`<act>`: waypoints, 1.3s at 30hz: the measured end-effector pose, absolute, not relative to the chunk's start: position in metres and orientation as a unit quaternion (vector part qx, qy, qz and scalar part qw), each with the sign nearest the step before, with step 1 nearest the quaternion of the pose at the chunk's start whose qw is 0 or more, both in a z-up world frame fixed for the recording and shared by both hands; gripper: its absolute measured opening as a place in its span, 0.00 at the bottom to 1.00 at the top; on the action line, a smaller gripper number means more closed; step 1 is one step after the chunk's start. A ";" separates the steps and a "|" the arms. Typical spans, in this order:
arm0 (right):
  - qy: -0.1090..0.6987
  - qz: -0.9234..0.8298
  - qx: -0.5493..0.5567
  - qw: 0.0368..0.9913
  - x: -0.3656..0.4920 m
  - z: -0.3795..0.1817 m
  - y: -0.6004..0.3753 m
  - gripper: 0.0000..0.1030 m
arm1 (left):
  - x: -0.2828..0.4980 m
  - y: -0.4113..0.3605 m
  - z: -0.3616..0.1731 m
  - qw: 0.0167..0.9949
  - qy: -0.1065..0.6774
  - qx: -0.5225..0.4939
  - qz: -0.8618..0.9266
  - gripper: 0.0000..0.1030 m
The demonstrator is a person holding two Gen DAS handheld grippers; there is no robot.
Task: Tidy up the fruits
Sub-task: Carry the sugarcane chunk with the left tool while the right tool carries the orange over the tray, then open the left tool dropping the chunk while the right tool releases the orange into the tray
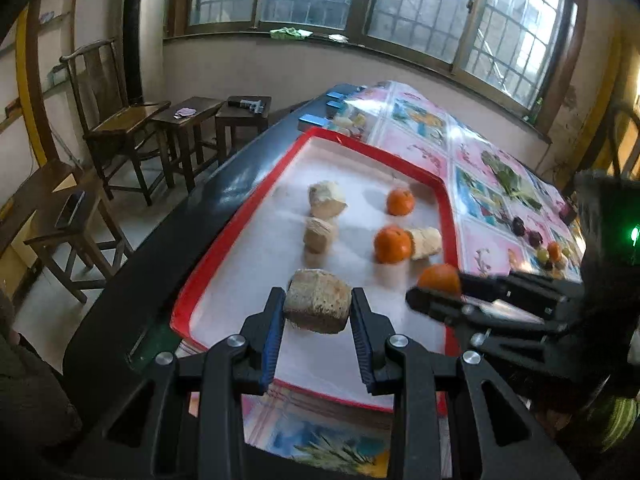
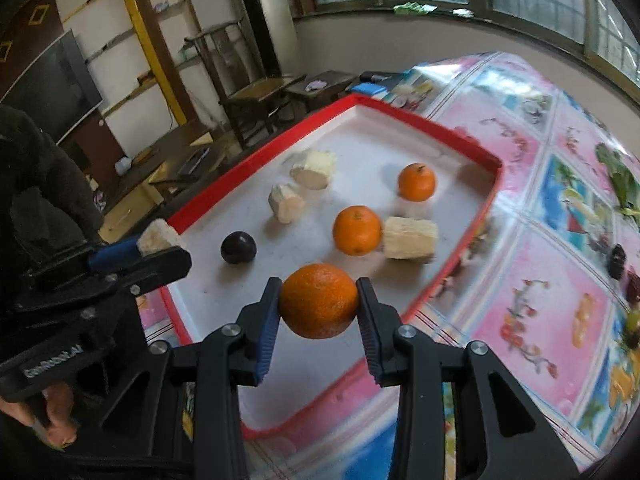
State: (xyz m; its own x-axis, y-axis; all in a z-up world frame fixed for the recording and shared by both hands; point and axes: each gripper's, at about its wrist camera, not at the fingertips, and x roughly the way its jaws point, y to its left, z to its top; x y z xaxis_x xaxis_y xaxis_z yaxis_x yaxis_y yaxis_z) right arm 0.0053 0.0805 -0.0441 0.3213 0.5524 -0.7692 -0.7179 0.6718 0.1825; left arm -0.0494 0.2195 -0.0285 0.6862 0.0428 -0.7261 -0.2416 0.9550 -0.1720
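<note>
A white tray with a red rim [image 1: 240, 232] [image 2: 256, 156] lies on the table. My left gripper [image 1: 318, 306] is shut on a pale sugarcane chunk [image 1: 318, 300] above the tray's near end; it also shows in the right wrist view [image 2: 158, 238]. My right gripper [image 2: 318, 300] is shut on an orange [image 2: 318, 300] above the tray's near edge; the orange shows in the left wrist view [image 1: 440, 278]. In the tray lie two oranges [image 2: 357, 230] [image 2: 417, 182], three sugarcane chunks [image 2: 409, 238] [image 2: 286, 203] [image 2: 314, 168] and a dark plum [image 2: 238, 247].
The table has a pink picture cloth [image 2: 540, 280]. More small fruits lie on it at the right [image 1: 536, 240] [image 2: 618, 258]. Blue boxes [image 1: 312, 122] sit beyond the tray. Wooden chairs and stools [image 1: 120, 120] stand left of the table.
</note>
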 end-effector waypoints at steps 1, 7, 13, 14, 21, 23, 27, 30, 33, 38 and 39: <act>0.432 0.395 -0.101 0.805 0.006 -0.047 0.085 0.38 | -0.047 0.224 -0.028 0.910 0.385 -0.130 0.083 0.31; 0.445 0.400 -0.118 0.792 0.006 -0.060 0.097 0.38 | -0.034 0.242 -0.035 0.905 0.391 -0.135 0.103 0.31; 0.447 0.392 -0.138 0.792 0.008 -0.067 0.101 0.38 | -0.039 0.235 -0.048 0.898 0.416 -0.115 0.082 0.31; 0.449 0.390 -0.138 0.792 0.010 -0.069 0.100 0.38 | -0.037 0.233 -0.052 0.895 0.424 -0.110 0.080 0.31; 0.449 0.386 -0.141 0.793 0.010 -0.072 0.100 0.38 | -0.029 0.237 -0.071 0.882 0.449 -0.112 0.086 0.31; 0.447 0.384 -0.145 0.794 0.010 -0.072 0.103 0.38 | -0.030 0.237 -0.072 0.883 0.449 -0.107 0.088 0.31; 0.446 0.388 -0.138 0.794 0.008 -0.069 0.102 0.50 | -0.032 0.237 -0.070 0.881 0.449 -0.107 0.100 0.32; 0.436 0.389 -0.140 0.799 0.004 -0.062 0.099 0.59 | -0.035 0.237 -0.063 0.885 0.439 -0.114 0.100 0.38; 0.425 0.387 -0.136 0.807 0.001 -0.050 0.087 0.59 | -0.039 0.231 -0.050 0.893 0.424 -0.108 0.102 0.43; 0.405 0.367 -0.099 0.832 0.003 -0.028 0.043 0.60 | -0.038 0.206 -0.031 0.907 0.399 -0.083 0.109 0.45; 0.403 0.360 -0.092 0.837 0.003 -0.026 0.034 0.60 | -0.038 0.202 -0.027 0.909 0.394 -0.079 0.111 0.45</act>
